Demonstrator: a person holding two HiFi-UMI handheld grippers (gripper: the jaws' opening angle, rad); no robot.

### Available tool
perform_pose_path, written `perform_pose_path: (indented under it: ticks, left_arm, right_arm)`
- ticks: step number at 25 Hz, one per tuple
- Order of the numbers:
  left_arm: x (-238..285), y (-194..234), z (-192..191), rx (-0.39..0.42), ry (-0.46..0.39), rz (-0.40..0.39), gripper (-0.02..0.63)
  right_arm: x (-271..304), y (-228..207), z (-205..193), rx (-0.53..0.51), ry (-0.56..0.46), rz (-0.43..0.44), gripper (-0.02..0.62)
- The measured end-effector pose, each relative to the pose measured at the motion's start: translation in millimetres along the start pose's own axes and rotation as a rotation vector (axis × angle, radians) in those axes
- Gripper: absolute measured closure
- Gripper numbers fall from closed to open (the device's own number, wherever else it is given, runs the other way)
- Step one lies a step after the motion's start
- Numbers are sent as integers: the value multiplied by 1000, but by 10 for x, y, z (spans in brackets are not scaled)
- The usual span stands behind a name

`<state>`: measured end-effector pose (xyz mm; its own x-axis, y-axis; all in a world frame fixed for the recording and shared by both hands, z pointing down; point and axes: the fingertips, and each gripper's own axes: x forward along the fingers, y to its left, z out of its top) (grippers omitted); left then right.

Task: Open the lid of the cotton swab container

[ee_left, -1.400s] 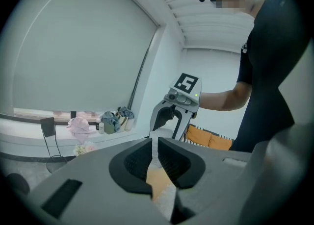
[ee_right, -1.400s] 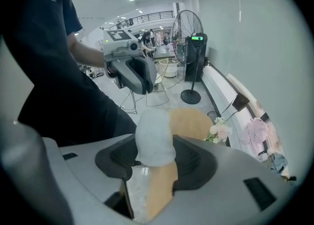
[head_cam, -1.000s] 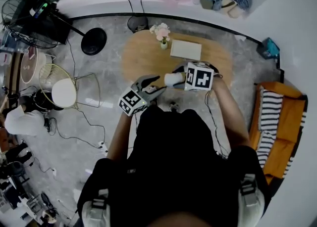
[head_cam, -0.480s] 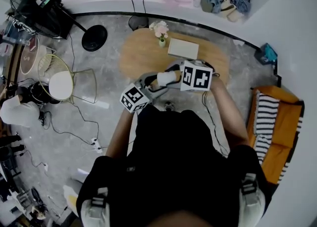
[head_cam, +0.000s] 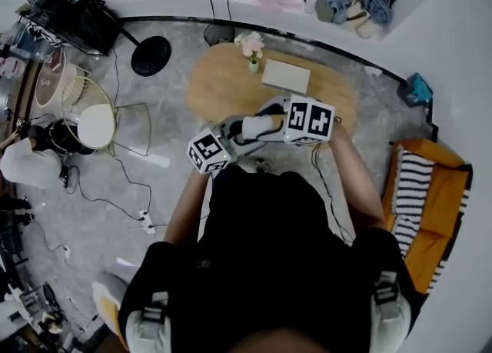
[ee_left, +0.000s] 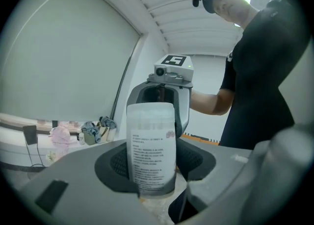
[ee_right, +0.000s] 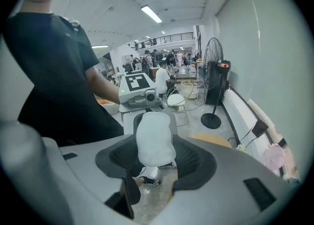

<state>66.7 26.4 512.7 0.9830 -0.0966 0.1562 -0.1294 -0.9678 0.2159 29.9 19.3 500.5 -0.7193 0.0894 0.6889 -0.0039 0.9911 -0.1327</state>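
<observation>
At the table's (head_cam: pixel 219 82) near edge, the left gripper (head_cam: pixel 234 130) clamps the container (ee_left: pixel 151 145) by its labelled body, jaws having just closed in. The right gripper (head_cam: pixel 270 119) clamps its white far end. The lid (ee_right: pixel 153 136) looks still on, so opening remains.

**Container Held Between Two Grippers, Table Beyond**

The white cylindrical cotton swab container (head_cam: pixel 257 124) lies crosswise above the floor, in front of the person; the left gripper (head_cam: pixel 243 128) is at its left end and the right gripper (head_cam: pixel 271 120) at its right; the left jaws, just now closing in, sit either side of one end, the right jaws either side of the other; beyond stands the oval wooden table (head_cam: pixel 219 90); on it, the small vase of flowers (head_cam: pixel 251 55) sits left of the flat rectangular box (head_cam: pixel 286 76); the round-seated wire chair (head_cam: pixel 98 124) stands far left, the orange sofa (head_cam: pixel 442 190) far right.
</observation>
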Motion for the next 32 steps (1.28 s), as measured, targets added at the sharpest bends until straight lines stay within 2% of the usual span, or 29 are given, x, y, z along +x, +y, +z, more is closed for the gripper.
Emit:
perform_pose_path:
  ticks: [4, 8, 14, 16, 19, 22, 27, 32]
  left_arm:
    - [-2, -91, 71, -24, -48, -31, 402]
    - [-13, -154, 60, -25, -51, -52, 403]
    - [-5, -200, 167, -69, -119, -55, 405]
    - [3, -193, 186, -73, -129, -49, 405]
    - [3, -185, 195, -74, -142, -46, 407]
    - [-44, -178, 230, -88, -165, -43, 407]
    - [-103, -186, 279, -89, -169, -43, 407]
    - [-170, -160, 346, -94, -183, -54, 408]
  right_arm:
    - [-65, 50, 11, 25, -96, 28, 377]
    - [-104, 113, 103, 37, -176, 57, 377]
    - [-353, 90, 183, 63, -289, 50, 353]
    - [-425, 72, 147, 89, -321, 57, 357]
    - [-447, 96, 136, 116, -373, 92, 399]
    - [-450, 91, 209, 143, -431, 108, 400]
    - [-448, 94, 279, 156, -455, 142, 403]
    - [-406, 85, 385, 105, -471, 158, 402]
